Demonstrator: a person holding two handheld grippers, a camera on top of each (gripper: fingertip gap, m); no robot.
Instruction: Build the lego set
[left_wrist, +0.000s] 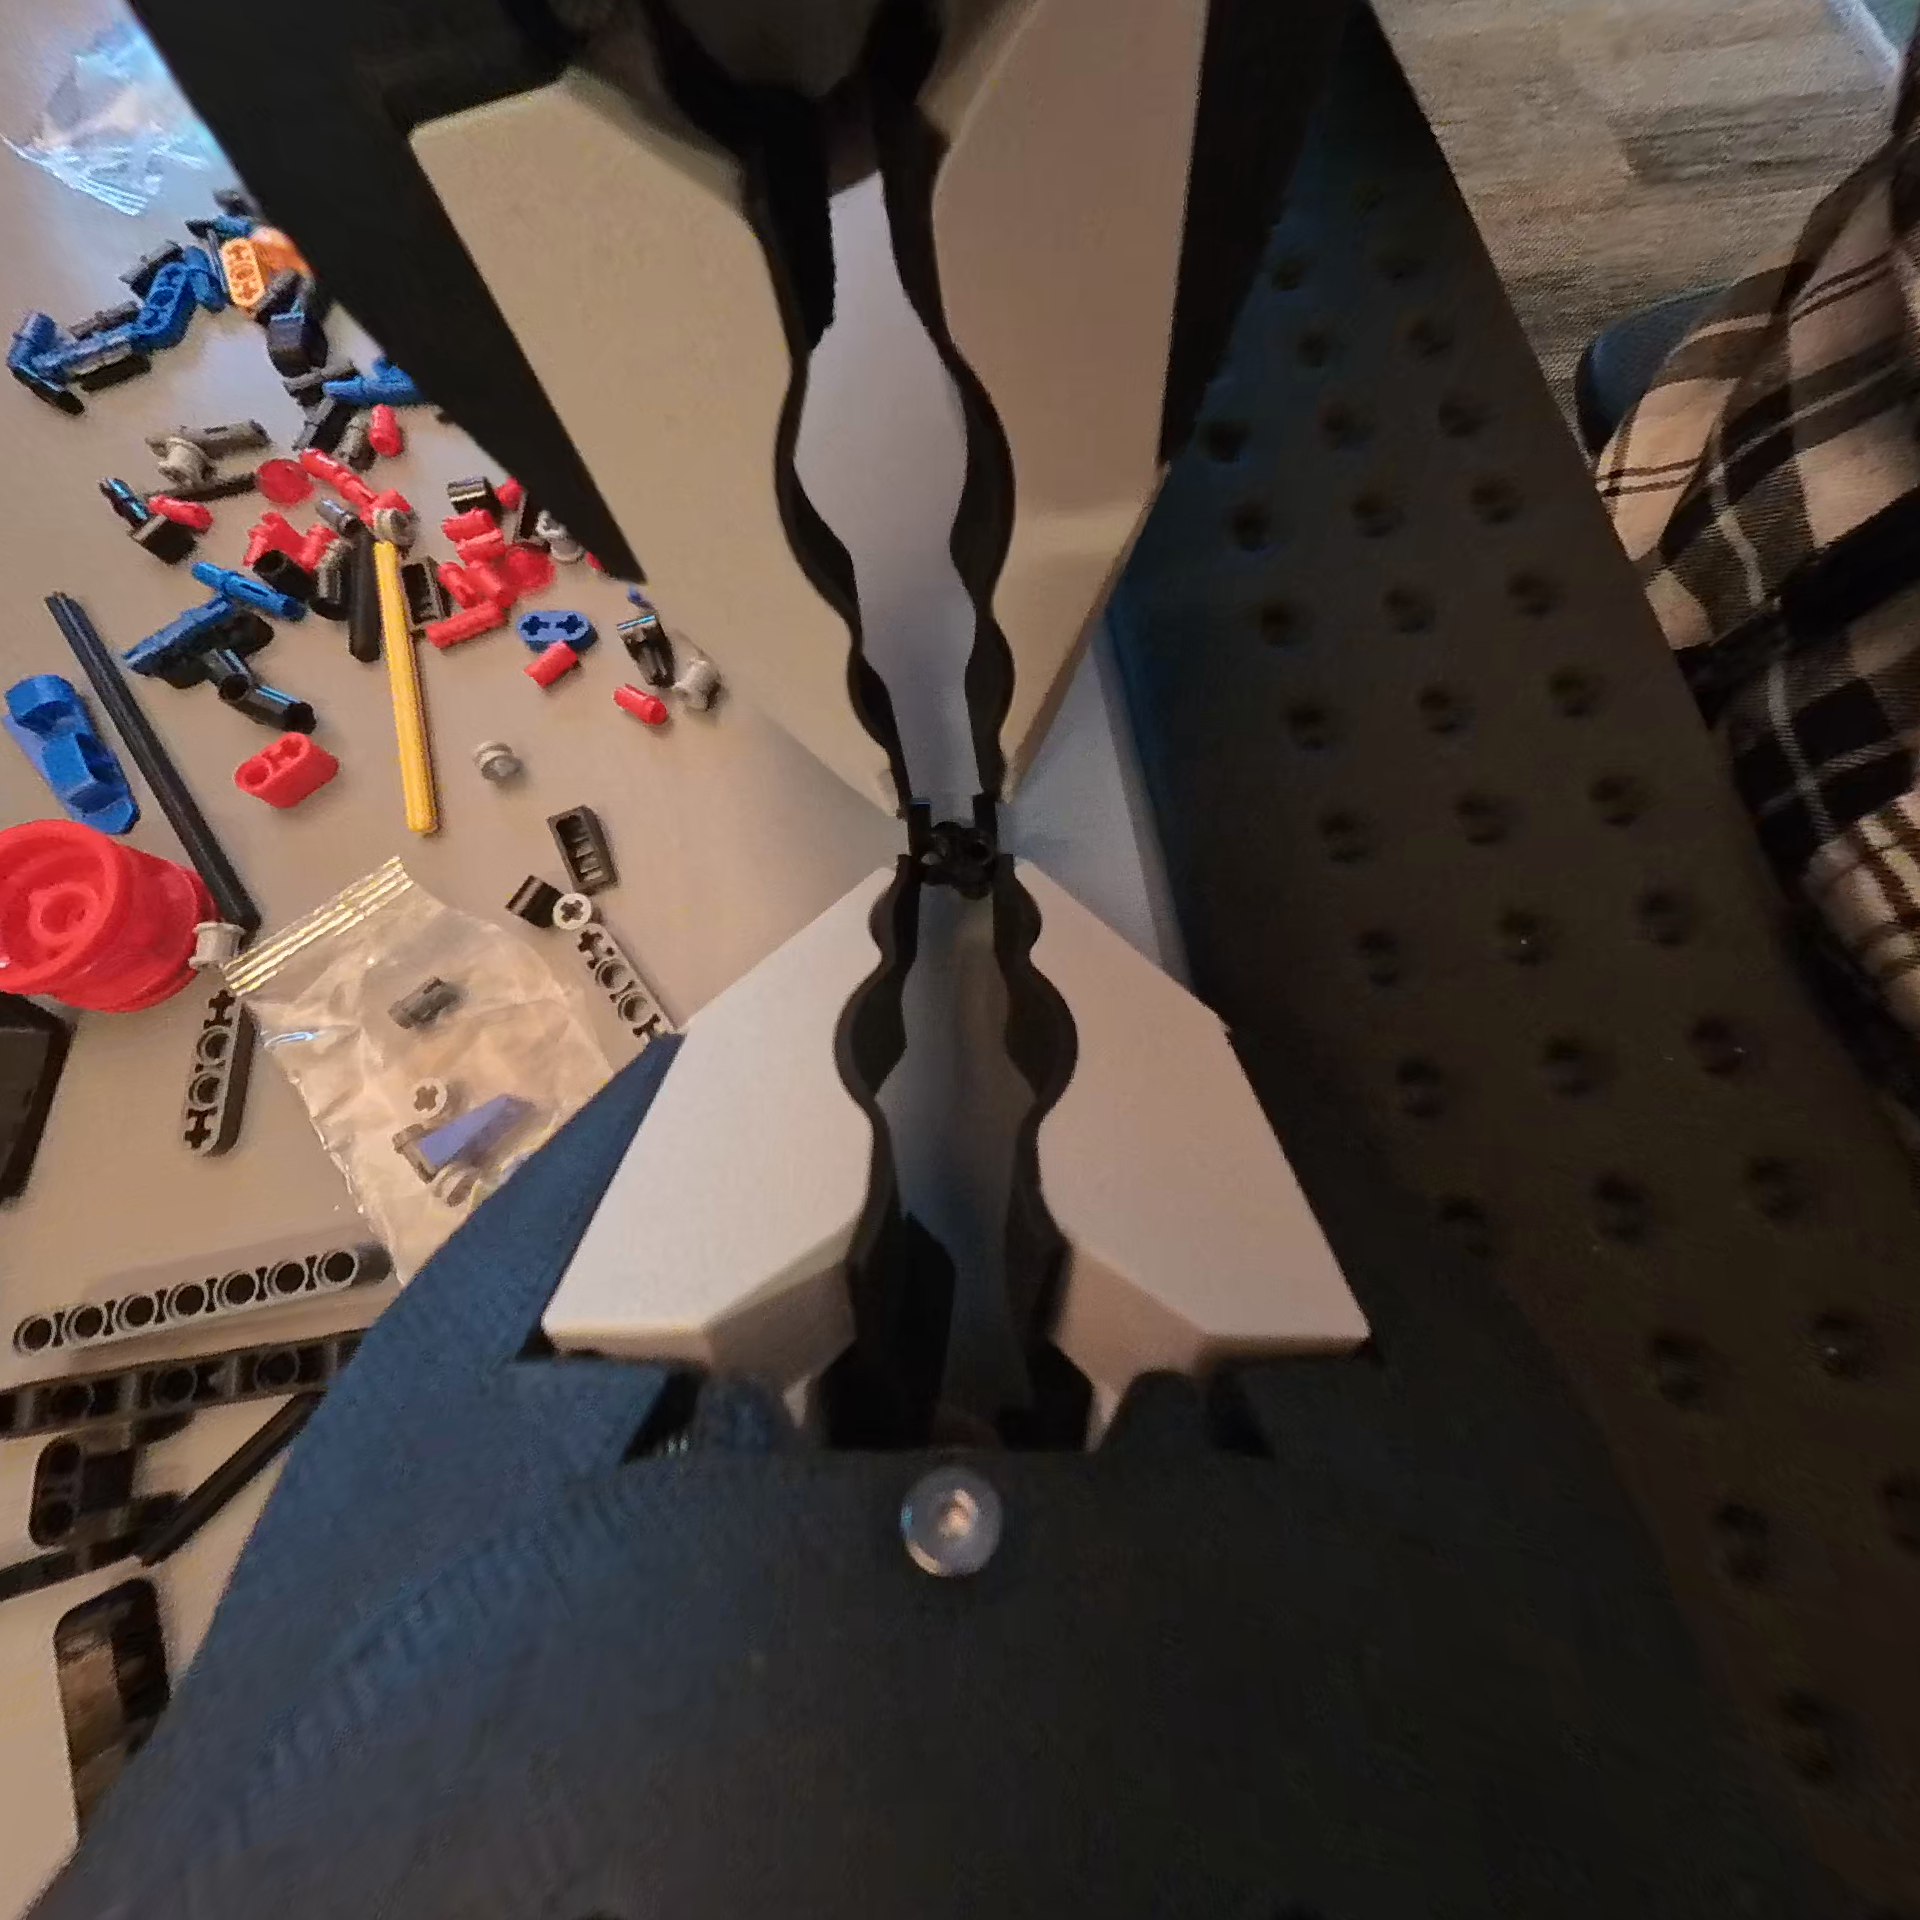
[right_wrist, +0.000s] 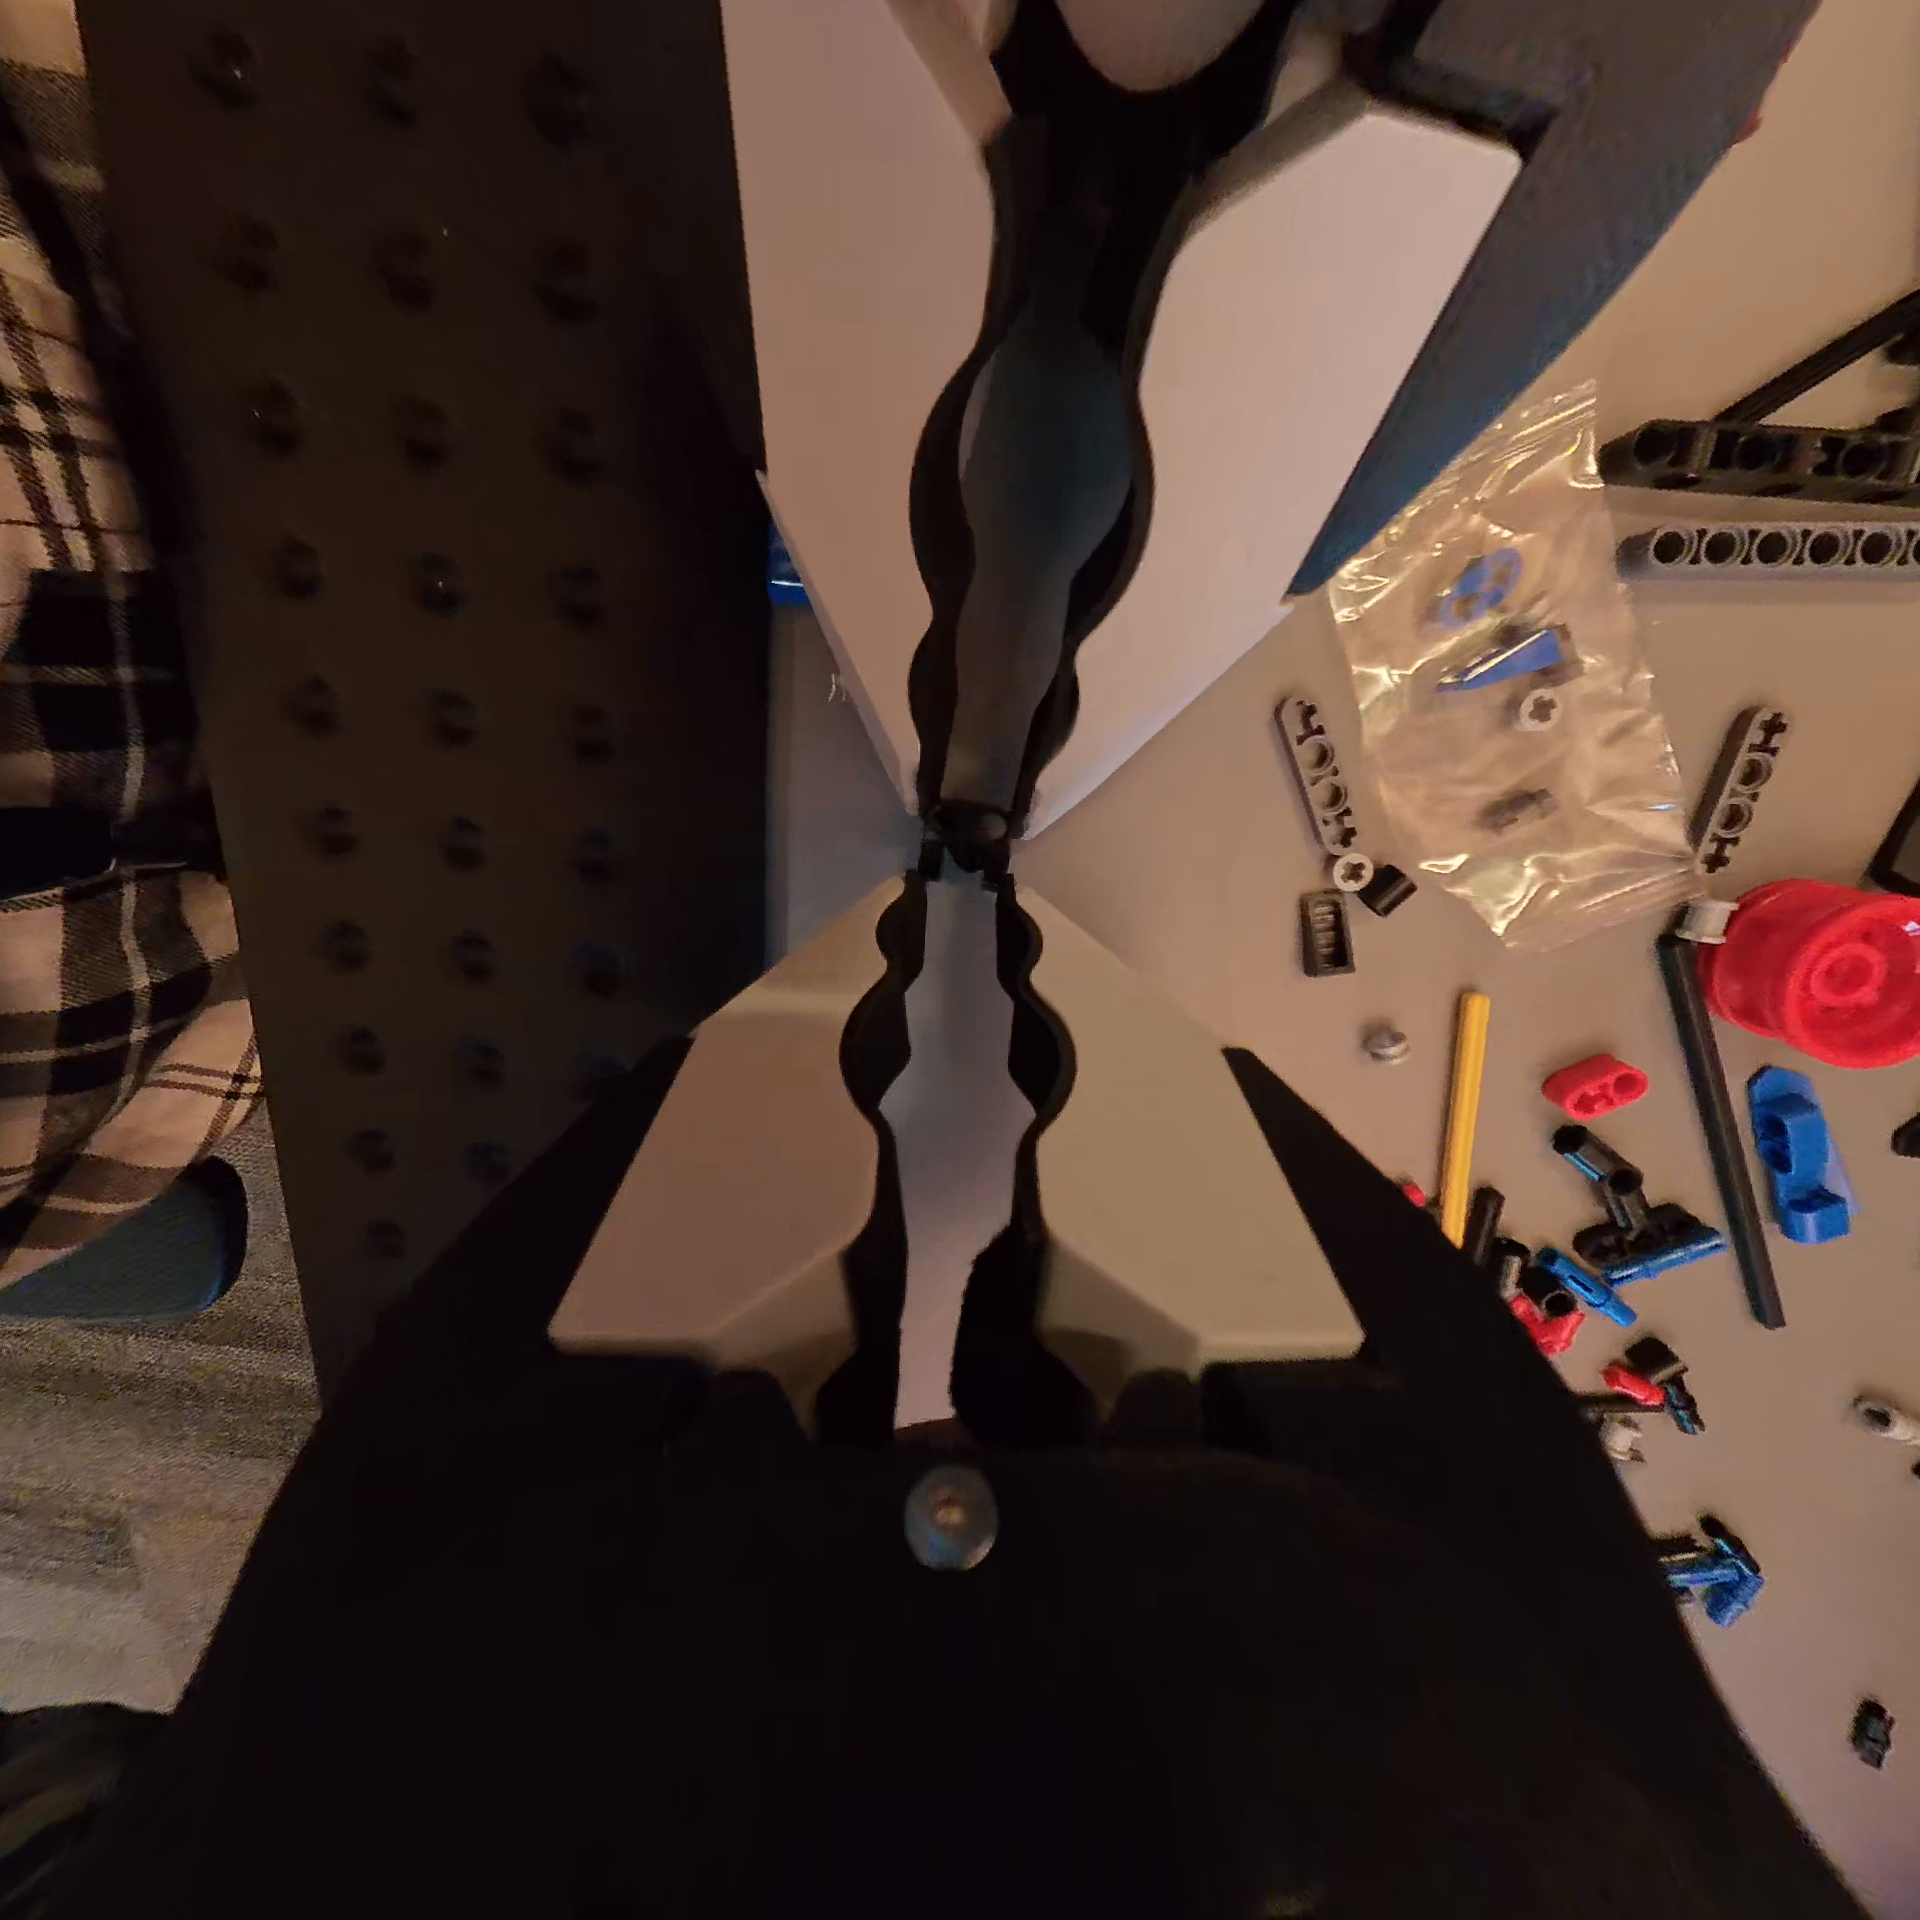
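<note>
- In the left wrist view, loose Lego parts lie scattered on a pale grey table (left_wrist: 727, 790) at far left: a red wheel hub (left_wrist: 88, 914), a blue curved piece (left_wrist: 68, 750), a long dark axle (left_wrist: 151, 764) and a yellow axle (left_wrist: 405, 686).
- Just right of these, a clear plastic bag (left_wrist: 416, 1039) holds a few small blue and grey pieces; dark perforated beams (left_wrist: 197, 1299) lie below it.
- At centre, the left gripper (left_wrist: 954, 883) reaches up from the bottom edge, its wavy black pads nearly together and pinching a small black connector piece (left_wrist: 958, 852) at the very tips.
- The right gripper (left_wrist: 948, 805) comes down from the top edge and meets it tip to tip, its fingers also narrowed onto the same black piece, above the table's near edge.
- To the right stands a dark panel with rows of holes (left_wrist: 1455, 935), then plaid cloth (left_wrist: 1787, 520) at far right.
- In the right wrist view, the order is mirrored: plaid cloth and panel at left, the two pairs of tips meeting on the black piece at centre, the bag and loose parts at right.
</note>
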